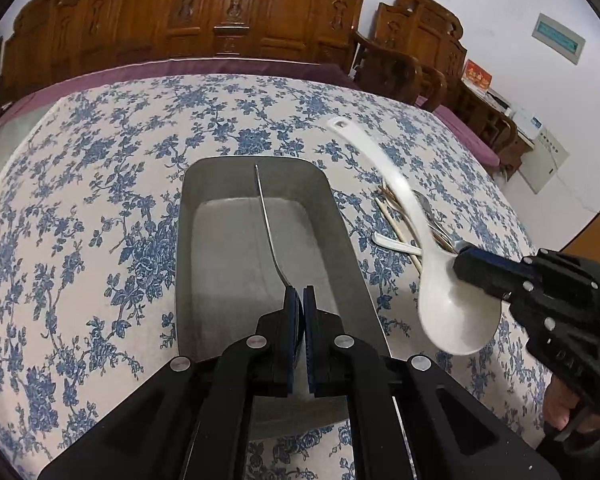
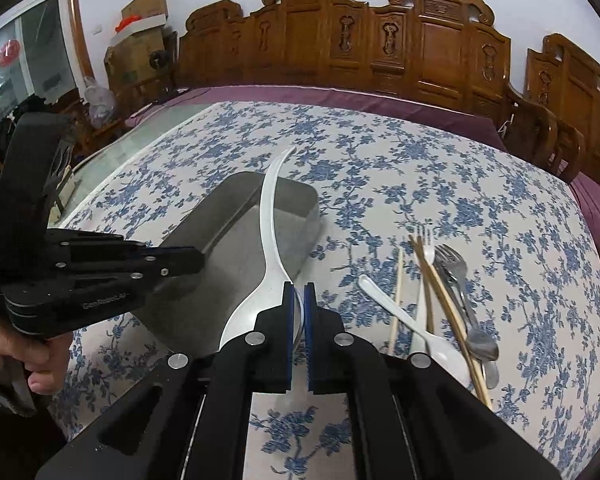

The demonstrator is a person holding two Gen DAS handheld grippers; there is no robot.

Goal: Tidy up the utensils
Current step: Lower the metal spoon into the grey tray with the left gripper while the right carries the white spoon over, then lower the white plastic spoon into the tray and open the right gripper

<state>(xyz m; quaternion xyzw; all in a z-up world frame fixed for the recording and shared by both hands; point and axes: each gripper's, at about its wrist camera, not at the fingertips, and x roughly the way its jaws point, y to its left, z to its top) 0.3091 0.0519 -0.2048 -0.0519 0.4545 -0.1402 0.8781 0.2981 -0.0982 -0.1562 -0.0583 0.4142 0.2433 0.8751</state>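
Note:
My left gripper (image 1: 303, 292) is shut on one end of a thin metal utensil (image 1: 265, 216). Its slim handle points away over the grey metal tray (image 1: 186, 240), and the held end is hidden between the pads. To the right, my right gripper (image 1: 458, 260) is shut on the bowl rim of a large white ladle (image 1: 452, 312). In the right wrist view, the right gripper (image 2: 299, 290) holds the ladle (image 2: 269, 216) with its handle reaching out over the tray (image 2: 304, 204). The left gripper (image 2: 200, 260) hangs over the tray's left side.
A pile of loose utensils (image 2: 452, 292) lies right of the tray on the blue-flowered tablecloth (image 2: 500, 208): chopsticks, forks, a small white spoon and a metal spoon. Carved wooden chairs (image 2: 420, 40) line the far edge. A hand (image 2: 24, 356) grips the left tool.

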